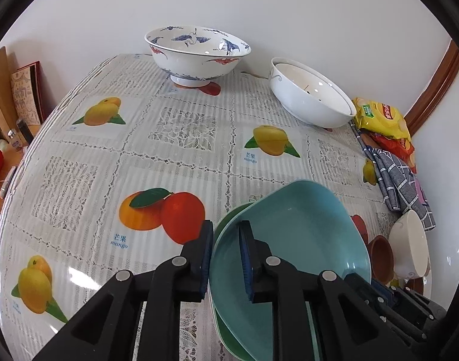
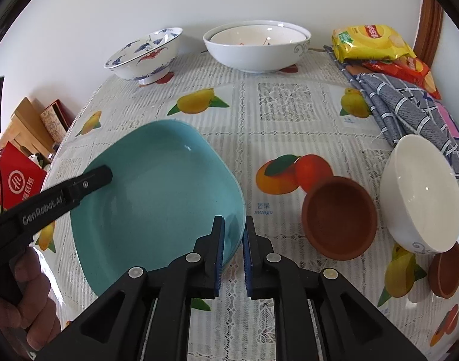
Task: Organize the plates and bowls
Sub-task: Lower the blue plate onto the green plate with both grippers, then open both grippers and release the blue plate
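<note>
A teal plate (image 1: 301, 231) lies on a green plate (image 1: 226, 340) on the fruit-print tablecloth. My left gripper (image 1: 226, 255) straddles the left rim of the plates, jaws closed to the rim's width. My right gripper (image 2: 233, 249) straddles the teal plate's (image 2: 157, 192) right rim the same way. The left gripper's finger (image 2: 94, 177) shows over the plate's left side. A blue-crane bowl (image 1: 196, 54) and nested white bowls (image 1: 313, 96) stand at the back. A brown clay bowl (image 2: 339, 216) and a tilted white bowl (image 2: 421, 192) sit to the right.
A second clay bowl (image 2: 445, 270) lies under the tilted white bowl. Snack bags (image 2: 370, 42) and a grey checked cloth (image 2: 406, 105) lie at the back right. Boxes and a red bag (image 2: 16, 180) sit beyond the table's left edge. A wall stands behind.
</note>
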Demonstrator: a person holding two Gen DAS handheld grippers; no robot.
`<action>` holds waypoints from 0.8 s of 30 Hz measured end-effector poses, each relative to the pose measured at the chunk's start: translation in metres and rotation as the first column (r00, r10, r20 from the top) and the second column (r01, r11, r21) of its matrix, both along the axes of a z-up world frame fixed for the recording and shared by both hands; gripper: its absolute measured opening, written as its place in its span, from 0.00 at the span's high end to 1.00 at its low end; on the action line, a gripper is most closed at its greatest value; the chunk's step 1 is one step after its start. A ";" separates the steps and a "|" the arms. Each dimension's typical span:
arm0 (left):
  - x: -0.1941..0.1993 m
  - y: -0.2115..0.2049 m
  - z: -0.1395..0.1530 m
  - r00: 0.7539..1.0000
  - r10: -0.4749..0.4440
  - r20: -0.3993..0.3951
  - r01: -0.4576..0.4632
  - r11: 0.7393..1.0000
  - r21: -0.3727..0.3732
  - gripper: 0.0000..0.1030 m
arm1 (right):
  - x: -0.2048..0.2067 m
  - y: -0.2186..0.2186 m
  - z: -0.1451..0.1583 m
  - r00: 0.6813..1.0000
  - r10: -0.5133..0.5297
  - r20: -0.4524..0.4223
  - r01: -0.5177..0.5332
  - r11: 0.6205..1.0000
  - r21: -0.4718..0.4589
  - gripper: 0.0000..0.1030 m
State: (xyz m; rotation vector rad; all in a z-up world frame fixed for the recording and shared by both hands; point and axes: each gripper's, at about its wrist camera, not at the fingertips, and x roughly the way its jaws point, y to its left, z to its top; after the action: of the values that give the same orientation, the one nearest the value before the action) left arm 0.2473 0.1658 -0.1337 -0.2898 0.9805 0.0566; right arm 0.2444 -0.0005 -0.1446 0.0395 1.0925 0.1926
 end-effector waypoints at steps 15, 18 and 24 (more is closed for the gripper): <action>0.000 0.005 0.002 1.000 -0.018 -0.016 0.018 1.000 -0.019 0.72 | -0.014 0.010 -0.005 0.998 0.055 -0.025 -0.056 0.998 -0.041 0.80; -0.005 0.004 0.006 1.000 -0.020 -0.013 0.019 1.000 -0.010 0.70 | -0.018 0.007 -0.005 0.998 0.055 -0.036 -0.056 0.998 -0.030 0.80; -0.018 -0.002 0.019 1.000 -0.026 0.000 0.026 1.000 0.007 0.70 | -0.028 0.002 0.006 0.999 0.052 -0.016 -0.052 0.998 -0.019 0.80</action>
State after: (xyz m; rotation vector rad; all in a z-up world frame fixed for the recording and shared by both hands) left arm 0.2293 0.1635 -0.1148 -0.2708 0.9836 0.0361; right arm 0.2159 0.0011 -0.1382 -0.0050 1.1119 0.2283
